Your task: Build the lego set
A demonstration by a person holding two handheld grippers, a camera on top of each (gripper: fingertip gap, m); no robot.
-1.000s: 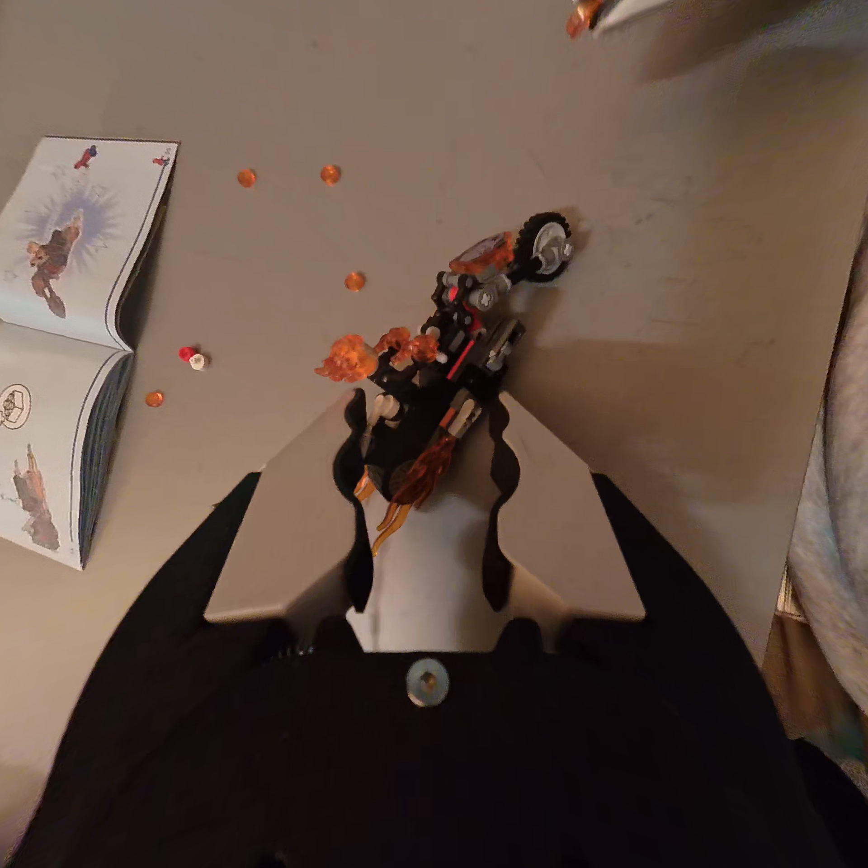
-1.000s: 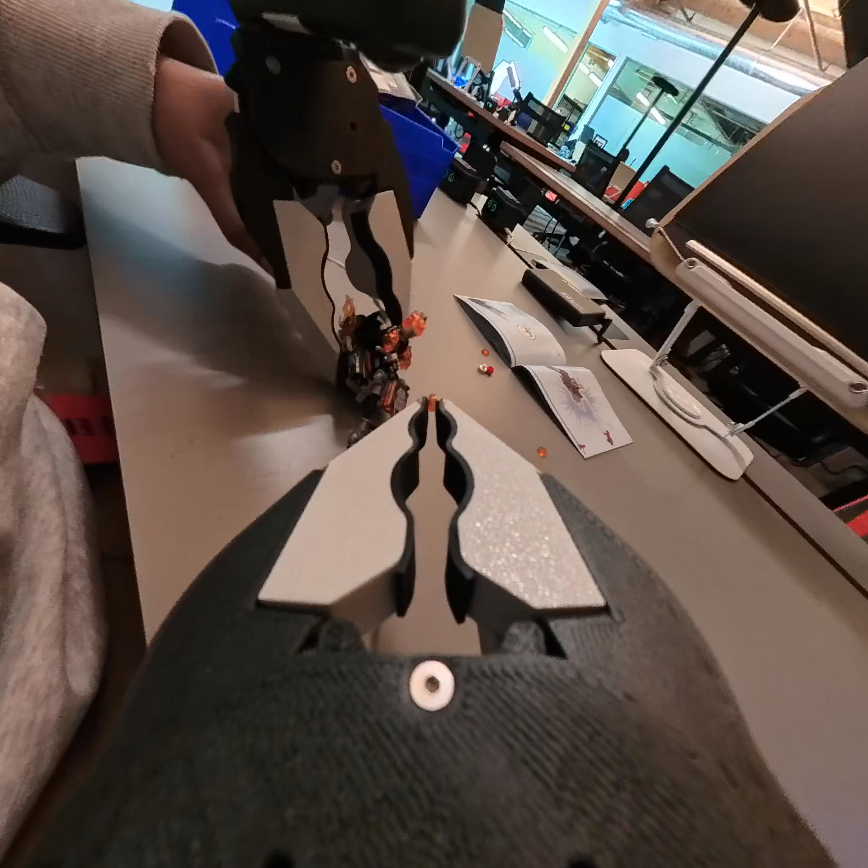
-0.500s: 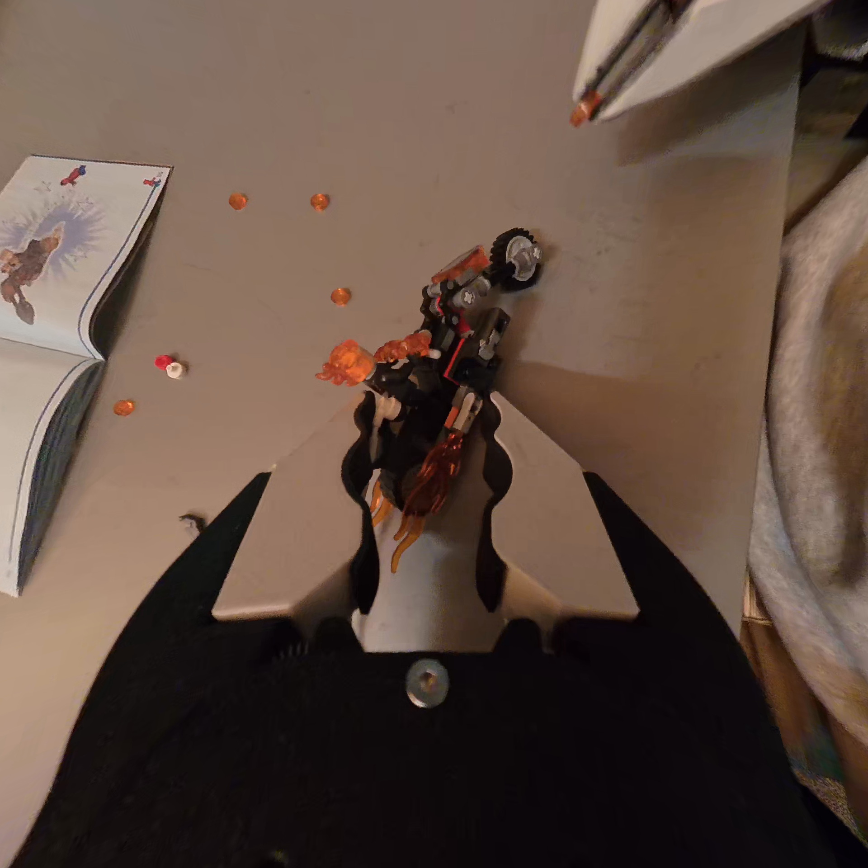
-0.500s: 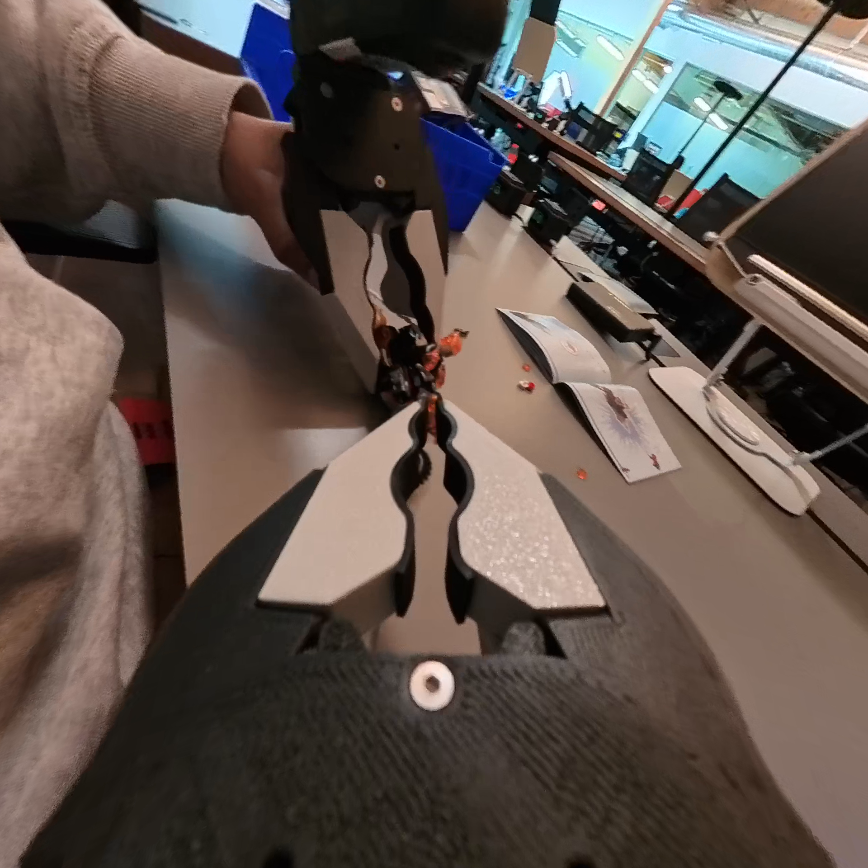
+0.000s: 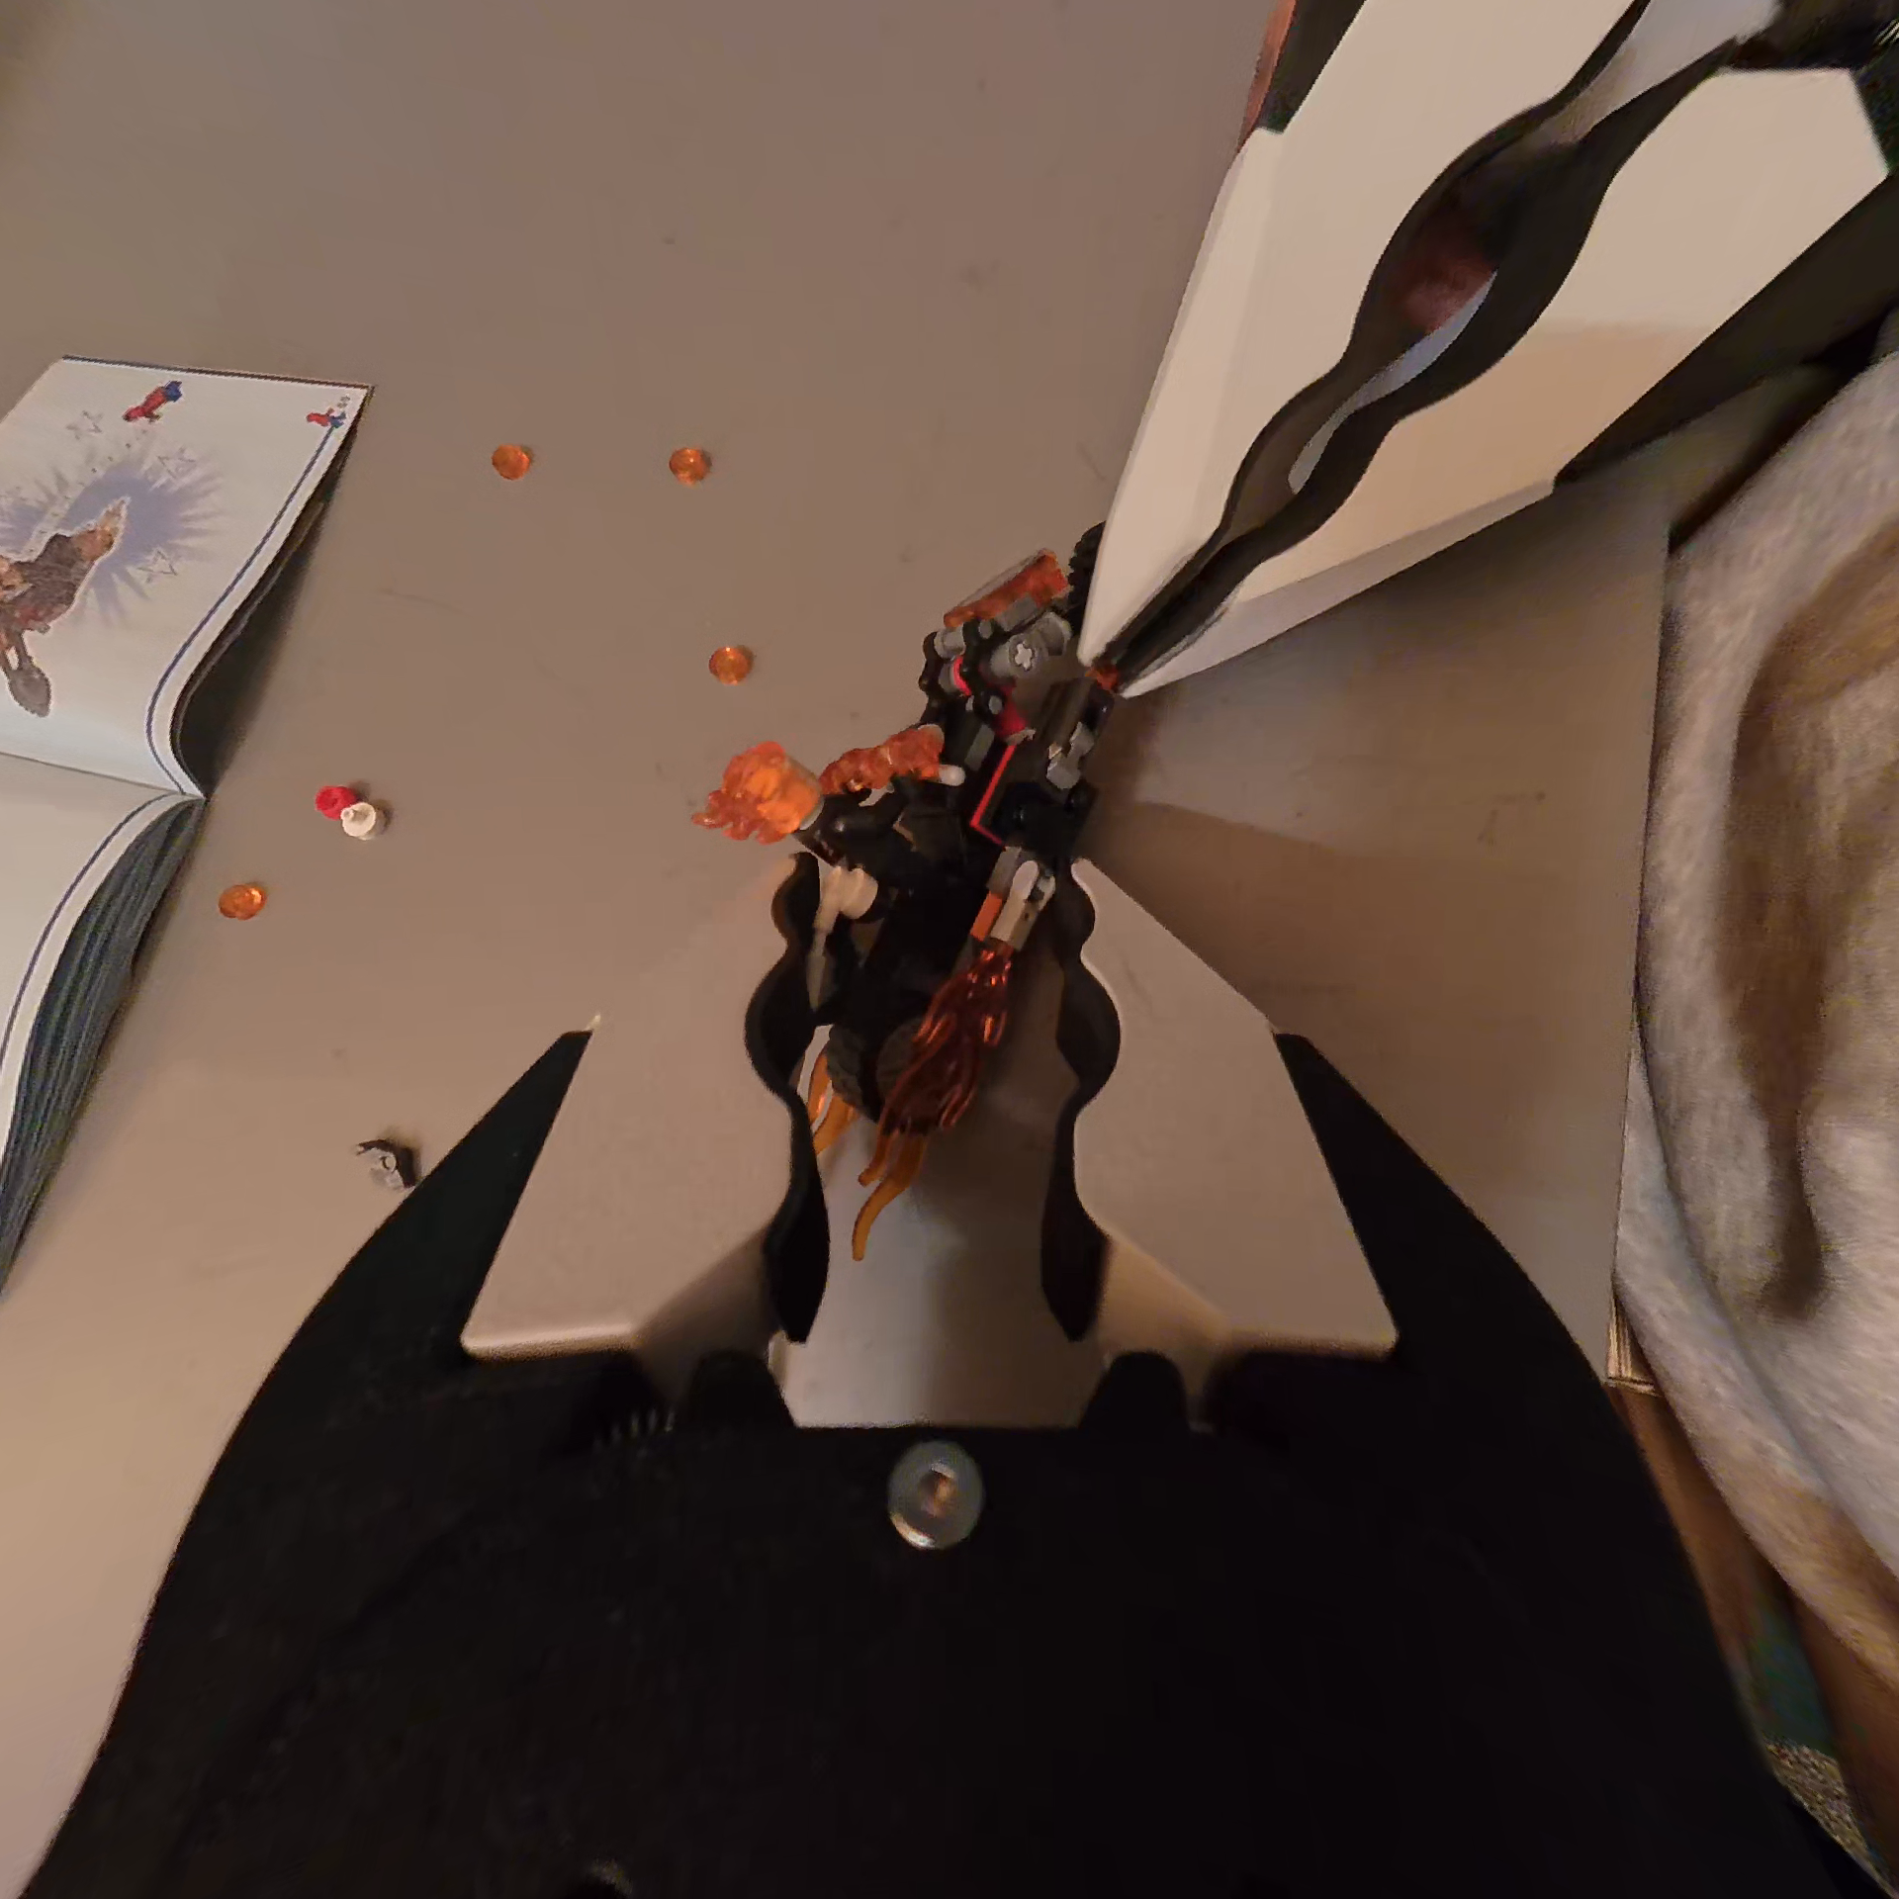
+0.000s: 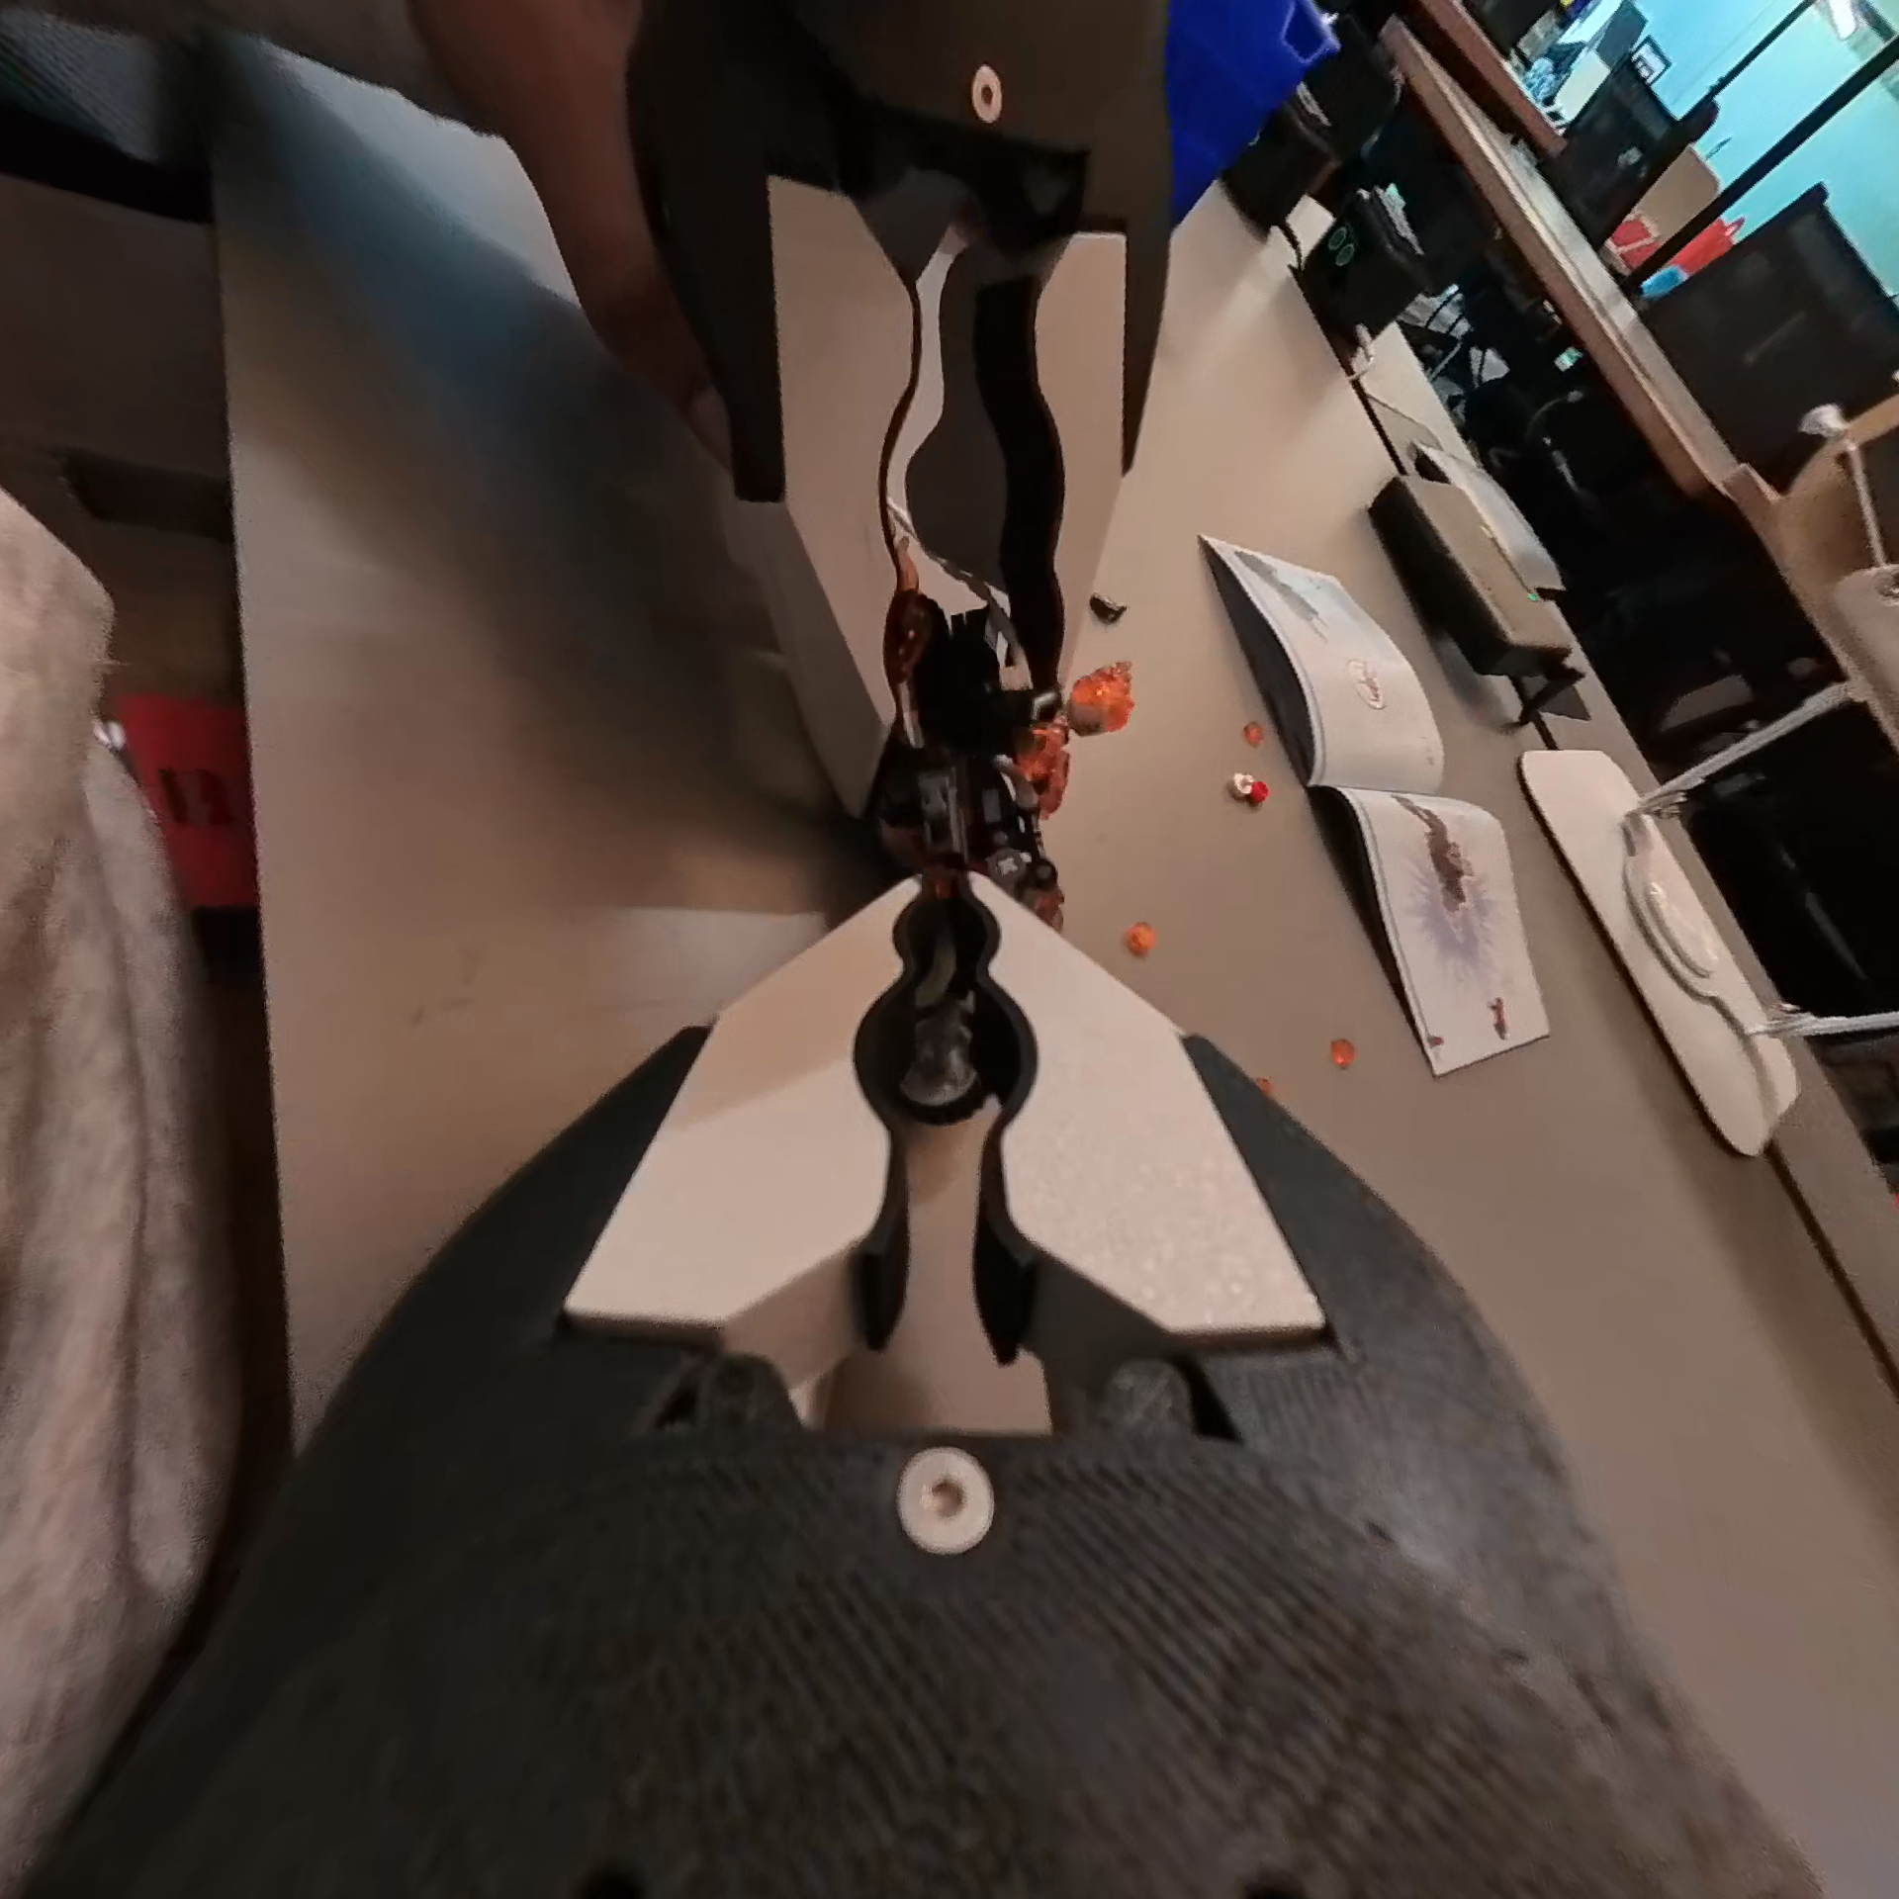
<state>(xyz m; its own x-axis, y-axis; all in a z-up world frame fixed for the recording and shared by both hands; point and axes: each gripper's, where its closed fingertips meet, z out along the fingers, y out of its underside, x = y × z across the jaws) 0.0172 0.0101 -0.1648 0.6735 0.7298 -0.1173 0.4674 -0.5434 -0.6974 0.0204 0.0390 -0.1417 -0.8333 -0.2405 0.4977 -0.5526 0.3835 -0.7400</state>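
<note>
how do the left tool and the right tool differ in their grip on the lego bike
The left tool grips the lego bike's rear; the right tool meets its front.
The left tool's jaws stand wide around the body; the right tool's are nearly shut on a small orange piece.
Both touch the same bike.

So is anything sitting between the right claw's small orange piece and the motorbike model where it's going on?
Nothing visible. The right claw, shut on a small orange piece, already has its tip at the front of the black-and-orange brick motorbike, which the left claw grips by the rear. The loose orange round studs lie off to the side.
</note>
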